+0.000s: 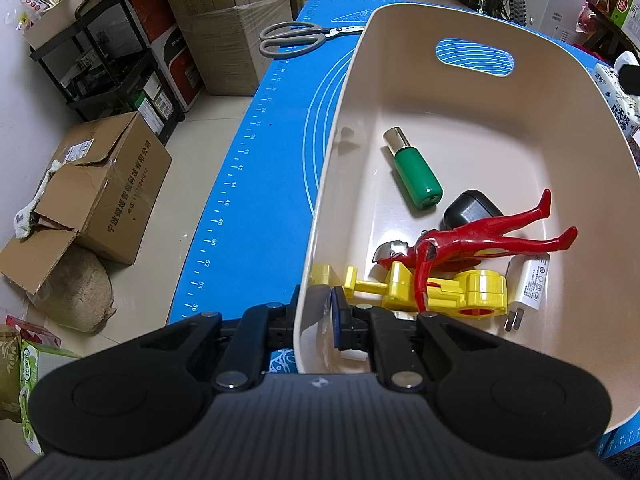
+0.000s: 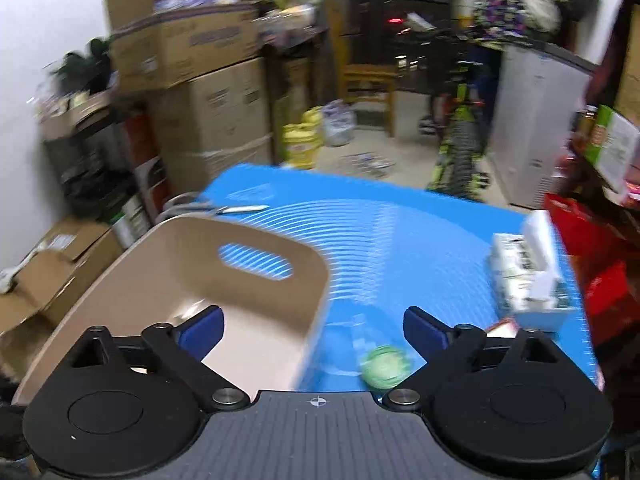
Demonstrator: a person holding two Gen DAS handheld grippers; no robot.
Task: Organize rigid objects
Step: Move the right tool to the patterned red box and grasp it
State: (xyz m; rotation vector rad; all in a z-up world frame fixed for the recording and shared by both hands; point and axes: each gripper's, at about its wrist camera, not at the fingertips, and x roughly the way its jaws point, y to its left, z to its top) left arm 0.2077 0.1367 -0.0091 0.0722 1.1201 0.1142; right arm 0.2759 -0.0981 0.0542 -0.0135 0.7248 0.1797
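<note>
The left claw [image 1: 316,312] pinches the near wall of the bin [image 1: 540,112], low in the left wrist view, steadying it on the blue table [image 1: 248,200]. Inside lie a green tube [image 1: 416,172], a red figure [image 1: 472,240], a yellow toy [image 1: 440,288], a charger [image 1: 528,284] and a dark case [image 1: 472,208]. The right claw [image 2: 314,334] is spread and empty, over the bin's right edge. This looks like the gap between drops; scissors [image 1: 292,38] at upper left and a blurred green ball [image 2: 386,366] at lower centre of the right view remain outside. Next, the right claw must drop onto one and close.

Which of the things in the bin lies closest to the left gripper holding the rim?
The yellow toy, lying just beyond the left gripper clamped on the beige bin; the green bottle and red figure lie farther in.
</note>
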